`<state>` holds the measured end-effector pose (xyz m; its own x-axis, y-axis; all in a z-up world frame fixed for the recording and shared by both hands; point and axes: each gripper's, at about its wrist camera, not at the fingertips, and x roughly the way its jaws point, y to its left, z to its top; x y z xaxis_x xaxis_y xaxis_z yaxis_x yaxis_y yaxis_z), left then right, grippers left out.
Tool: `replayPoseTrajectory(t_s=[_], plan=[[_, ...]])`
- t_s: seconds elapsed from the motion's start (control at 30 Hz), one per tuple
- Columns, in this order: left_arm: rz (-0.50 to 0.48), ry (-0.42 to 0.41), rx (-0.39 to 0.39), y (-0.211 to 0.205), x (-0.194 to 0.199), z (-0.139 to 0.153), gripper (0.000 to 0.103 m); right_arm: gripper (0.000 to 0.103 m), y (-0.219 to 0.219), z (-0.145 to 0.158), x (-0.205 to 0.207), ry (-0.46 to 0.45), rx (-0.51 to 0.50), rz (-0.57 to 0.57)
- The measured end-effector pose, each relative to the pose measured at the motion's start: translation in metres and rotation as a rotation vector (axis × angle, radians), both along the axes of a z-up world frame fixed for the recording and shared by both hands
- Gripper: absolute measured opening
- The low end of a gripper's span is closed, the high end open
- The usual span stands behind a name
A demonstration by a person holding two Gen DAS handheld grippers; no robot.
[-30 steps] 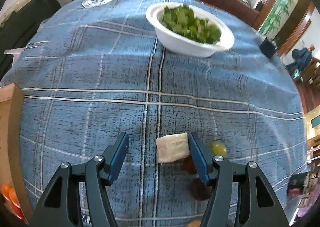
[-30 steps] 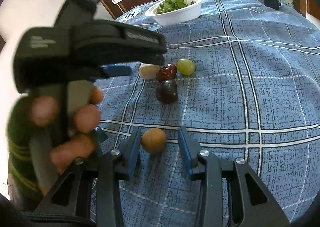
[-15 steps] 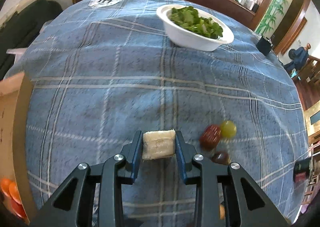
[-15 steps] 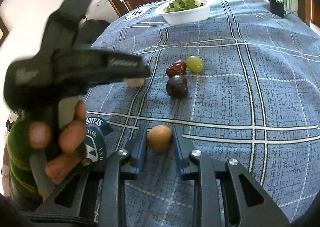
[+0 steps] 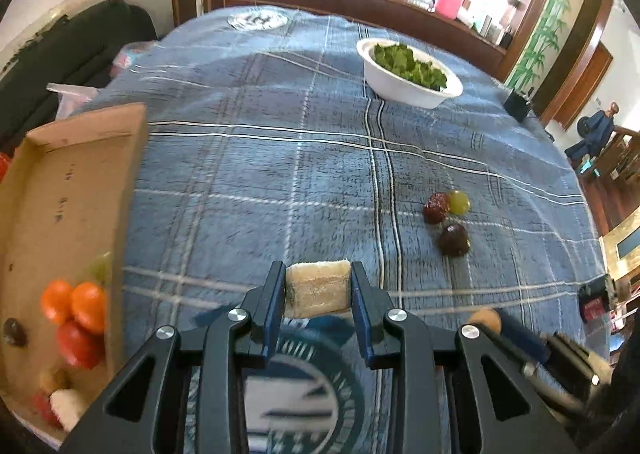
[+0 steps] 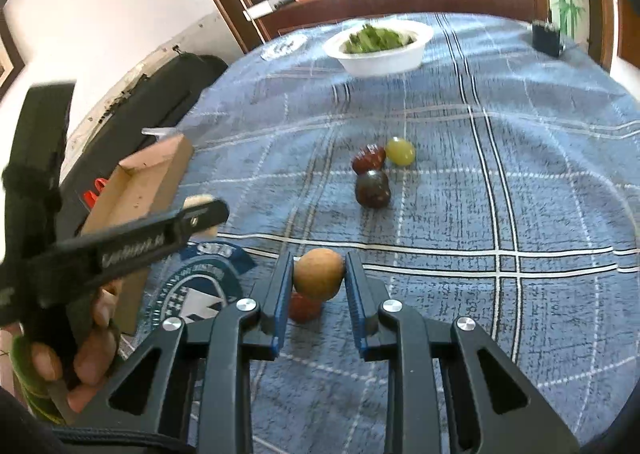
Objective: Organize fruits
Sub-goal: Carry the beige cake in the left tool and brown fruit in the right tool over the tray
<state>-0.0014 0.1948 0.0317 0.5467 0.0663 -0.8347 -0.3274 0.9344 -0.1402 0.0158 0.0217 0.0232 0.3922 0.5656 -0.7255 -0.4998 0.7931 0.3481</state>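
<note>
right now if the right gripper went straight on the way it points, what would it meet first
Probably the dark fruit, which lies nearly dead ahead of the right gripper, shut on the brown fruit. The red fruit sits just behind it. Depth is unclear.

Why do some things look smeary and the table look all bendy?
Left wrist view: the fisheye lens bends the blue tablecloth, and the fruits in the cardboard box are blurred at the edge. Right wrist view: the white bowl and the left gripper look smeared; the window behind glares white.

Banana chunk (image 5: 317,288) clamped in left gripper (image 5: 317,296), beside cardboard tray (image 5: 72,190) of fruit.
</note>
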Motion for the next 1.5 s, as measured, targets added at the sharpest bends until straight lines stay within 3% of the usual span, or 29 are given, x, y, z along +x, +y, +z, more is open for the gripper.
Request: replayPoseTrajectory(t_s=[0.4, 1.5], plan=[[0.076, -0.044, 0.113, 0.005, -0.052, 0.024, 0.031, 0.028, 0.027, 0.025, -0.033, -0.044, 0.037, 0.069], [0.218, -0.067, 0.186, 0.06, -0.115, 0.031, 0.031, 0.028, 0.096, 0.04, -0.077, -0.09, 0.024, 0.197]])
